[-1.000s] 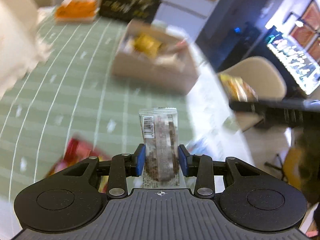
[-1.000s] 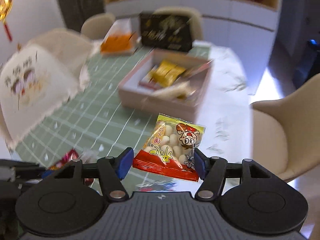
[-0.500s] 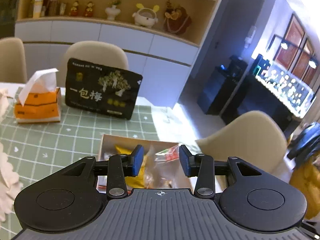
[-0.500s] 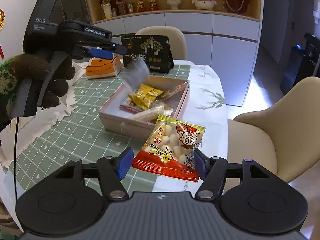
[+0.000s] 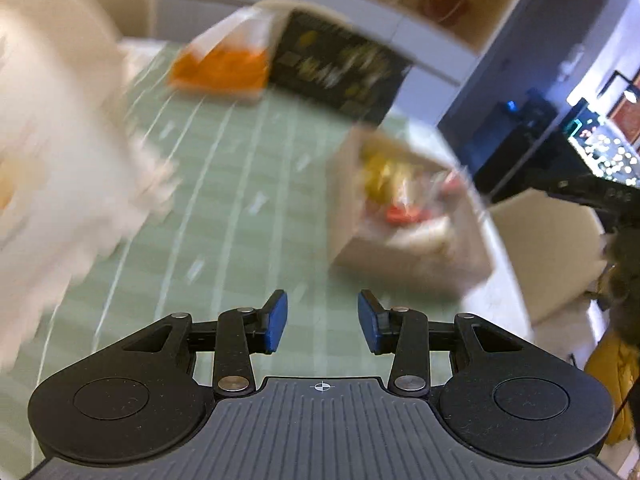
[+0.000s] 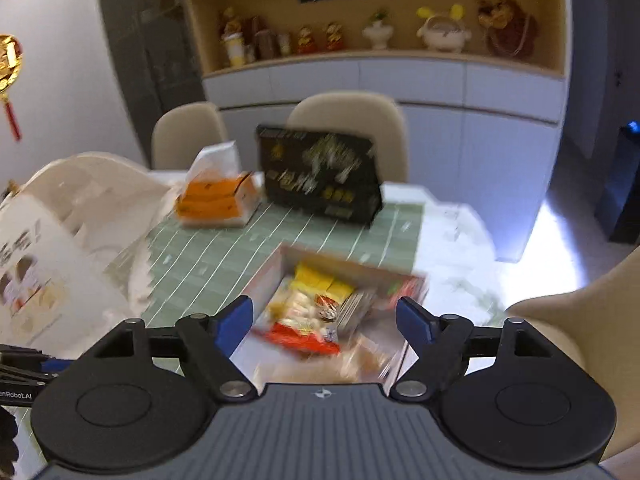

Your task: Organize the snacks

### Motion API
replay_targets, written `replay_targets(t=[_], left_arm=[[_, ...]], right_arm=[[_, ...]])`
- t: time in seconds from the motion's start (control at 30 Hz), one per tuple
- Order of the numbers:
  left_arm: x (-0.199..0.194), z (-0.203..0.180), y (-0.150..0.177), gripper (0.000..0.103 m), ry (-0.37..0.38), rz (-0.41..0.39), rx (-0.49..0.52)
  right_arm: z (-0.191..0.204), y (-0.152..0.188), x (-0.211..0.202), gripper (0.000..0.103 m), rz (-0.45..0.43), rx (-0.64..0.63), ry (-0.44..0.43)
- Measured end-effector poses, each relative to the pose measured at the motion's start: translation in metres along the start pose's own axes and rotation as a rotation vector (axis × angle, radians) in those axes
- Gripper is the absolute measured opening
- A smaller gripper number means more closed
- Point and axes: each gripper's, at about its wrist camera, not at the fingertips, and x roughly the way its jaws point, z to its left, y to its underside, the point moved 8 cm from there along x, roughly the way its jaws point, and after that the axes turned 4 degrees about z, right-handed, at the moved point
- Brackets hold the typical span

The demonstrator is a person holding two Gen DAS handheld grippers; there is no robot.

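Between the spread right tool [image 6: 325, 322], snack packet [image 6: 304, 320] in box [image 6: 268, 276].

Home dining room: table [image 6: 280, 236], chairs [image 6: 352, 120], shelf ornaments [image 6: 440, 36].

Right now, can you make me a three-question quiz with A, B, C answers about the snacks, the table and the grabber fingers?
1. Where is the red and yellow snack bag?
A. in the box
B. on a chair
C. on the shelf

2. What colour is the tissue pack?
A. blue
B. orange
C. purple

3. How are the fingers of the right gripper?
A. shut on a bag
B. shut on nothing
C. open

Answers: 1 A, the bag lies inside the box among other snacks. 2 B, its sides are orange beside the black package. 3 C, the blue pads stand wide apart, touching nothing.
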Motion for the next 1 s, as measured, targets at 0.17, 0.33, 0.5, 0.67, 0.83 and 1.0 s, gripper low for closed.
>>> replay_targets(t=[0.17, 0.33, 0.5, 0.67, 0.83, 1.0], left_arm=[[-0.002, 0.039, 0.07, 0.043, -0.004, 0.08, -0.052], [0.006, 0.04, 0.111, 0.043, 0.041, 0.093, -0.068], [0.013, 0.039, 0.132, 0.044, 0.031, 0.049, -0.154], [0.012, 0.03, 0.14, 0.044, 0.018, 0.017, -0.177], [0.012, 0.027, 0.142, 0.043, 0.015, 0.02, -0.167], [0.014, 0.027, 0.139, 0.045, 0.014, 0.023, -0.166]], right_arm=[[0.021, 0.102, 0.003, 0.08, 0.212, -0.045, -0.025], [0.043, 0.183, 0.005, 0.08, 0.371, -0.07, -0.004], [0.074, 0.199, -0.004, 0.08, 0.373, -0.129, 0.007], [0.07, 0.201, -0.004, 0.08, 0.349, -0.16, 0.098], [0.056, 0.199, 0.003, 0.08, 0.374, -0.138, 0.12], [0.054, 0.202, 0.006, 0.08, 0.386, -0.126, 0.106]])
